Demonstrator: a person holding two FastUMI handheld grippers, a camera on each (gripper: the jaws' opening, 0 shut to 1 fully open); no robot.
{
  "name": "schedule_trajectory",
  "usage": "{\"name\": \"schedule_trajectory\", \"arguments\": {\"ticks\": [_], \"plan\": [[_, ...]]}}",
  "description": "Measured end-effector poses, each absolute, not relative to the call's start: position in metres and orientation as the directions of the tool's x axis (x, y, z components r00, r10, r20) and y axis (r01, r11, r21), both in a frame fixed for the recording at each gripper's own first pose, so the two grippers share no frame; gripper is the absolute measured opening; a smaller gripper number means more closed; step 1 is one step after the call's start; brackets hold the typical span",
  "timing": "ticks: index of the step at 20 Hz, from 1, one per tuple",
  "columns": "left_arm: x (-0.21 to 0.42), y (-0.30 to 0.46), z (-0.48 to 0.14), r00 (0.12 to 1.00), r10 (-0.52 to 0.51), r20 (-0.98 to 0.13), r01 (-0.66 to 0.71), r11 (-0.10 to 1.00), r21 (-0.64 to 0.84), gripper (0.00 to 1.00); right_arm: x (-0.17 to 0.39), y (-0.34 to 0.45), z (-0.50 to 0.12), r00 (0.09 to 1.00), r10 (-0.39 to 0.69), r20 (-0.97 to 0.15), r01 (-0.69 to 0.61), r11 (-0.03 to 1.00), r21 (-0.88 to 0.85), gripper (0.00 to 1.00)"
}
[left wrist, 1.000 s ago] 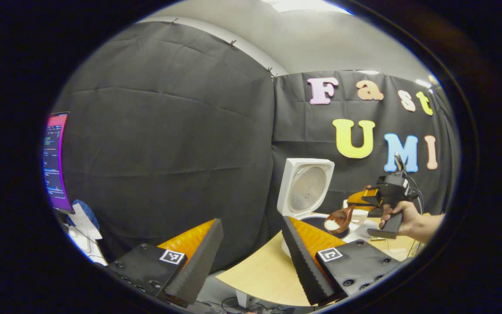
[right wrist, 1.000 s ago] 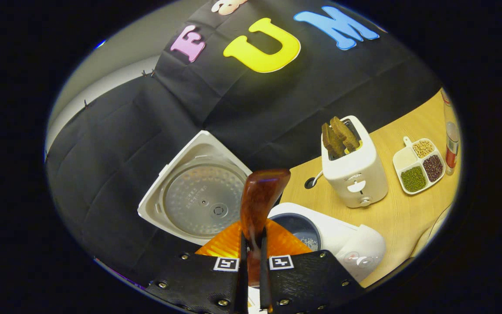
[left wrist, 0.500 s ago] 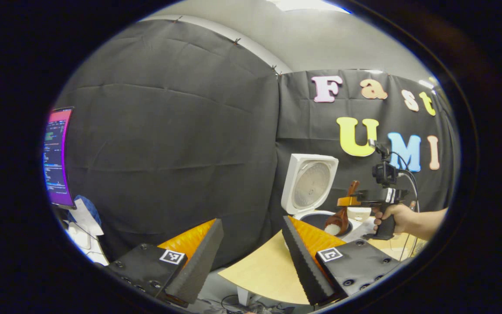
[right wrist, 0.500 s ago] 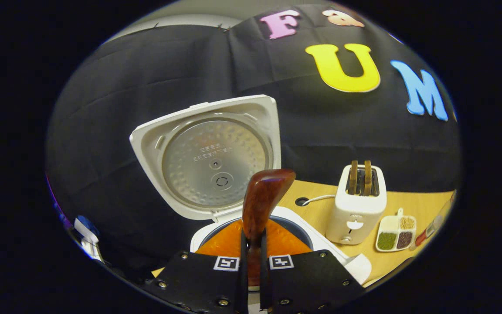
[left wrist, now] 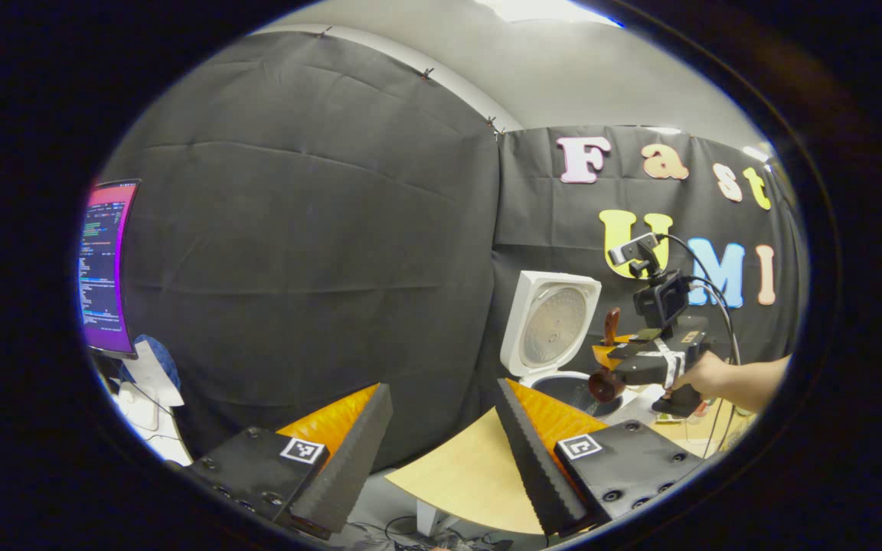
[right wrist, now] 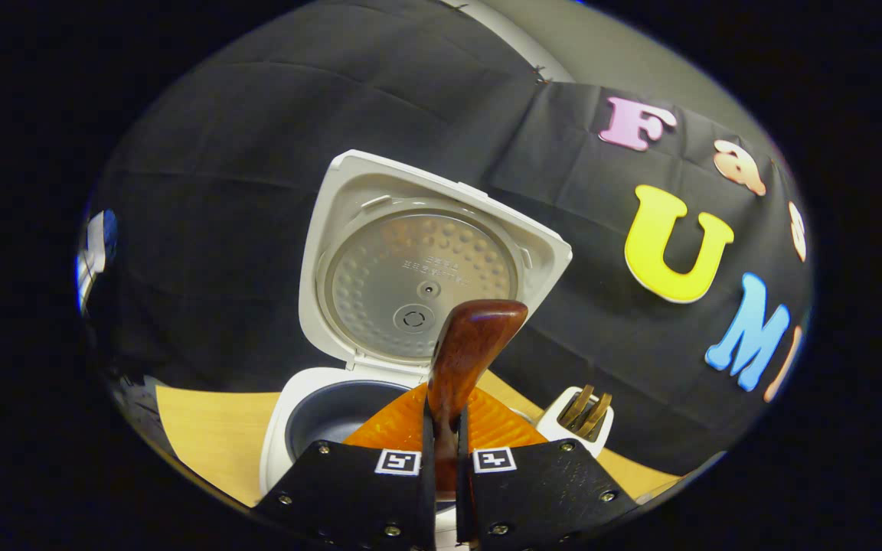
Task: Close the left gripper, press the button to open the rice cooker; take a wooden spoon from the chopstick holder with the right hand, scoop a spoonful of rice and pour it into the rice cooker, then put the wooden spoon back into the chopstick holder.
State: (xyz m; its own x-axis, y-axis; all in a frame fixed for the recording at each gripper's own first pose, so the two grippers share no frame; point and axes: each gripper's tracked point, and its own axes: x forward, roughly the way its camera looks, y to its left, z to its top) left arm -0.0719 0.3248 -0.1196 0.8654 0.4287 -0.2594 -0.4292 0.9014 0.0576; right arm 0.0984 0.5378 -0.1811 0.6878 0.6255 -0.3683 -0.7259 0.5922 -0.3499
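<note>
The white rice cooker [left wrist: 552,337] stands with its lid [right wrist: 418,268] raised and its dark pot [right wrist: 334,413] uncovered. My right gripper [right wrist: 445,459] is shut on the handle of the wooden spoon [right wrist: 472,352], which sticks up between its fingers. In the left gripper view a hand holds that right gripper [left wrist: 651,363] just right of the cooker. The wooden spoon [left wrist: 605,383] is tipped bowl-down over the pot's rim, and I see no rice on it. My left gripper [left wrist: 441,459] hangs open off the table's near left corner, holding nothing.
A white toaster [right wrist: 583,413] with toast in it stands right of the cooker. The wooden table [left wrist: 456,482] ends at a corner just in front of my left gripper. A lit monitor [left wrist: 104,268] stands far left, beyond the table.
The right gripper has rolled over the cooker, turning the spoon from level to bowl-down. The white rice seen on it earlier no longer shows. The left gripper has barely moved.
</note>
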Motion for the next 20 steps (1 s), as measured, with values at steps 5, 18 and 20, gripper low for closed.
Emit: {"name": "schedule_trajectory", "arguments": {"ticks": [5, 18, 20], "plan": [[-0.075, 0.326, -0.115, 0.869, 0.427, -0.251, -0.43, 0.902, 0.048, 0.95, 0.087, 0.54, -0.176, 0.674, 0.646, -0.357, -0.738, 0.599, -0.31, 0.11], [-0.056, 0.32, -0.092, 0.894, 0.398, -0.206, -0.393, 0.917, 0.069, 0.95, 0.101, 0.478, -0.139, 0.688, 0.653, -0.316, -0.548, 0.753, 0.364, 0.11], [-0.047, 0.313, -0.085, 0.903, 0.384, -0.192, -0.38, 0.923, 0.062, 0.95, 0.098, 0.46, -0.129, 0.695, 0.651, -0.305, -0.523, 0.749, 0.408, 0.11]]}}
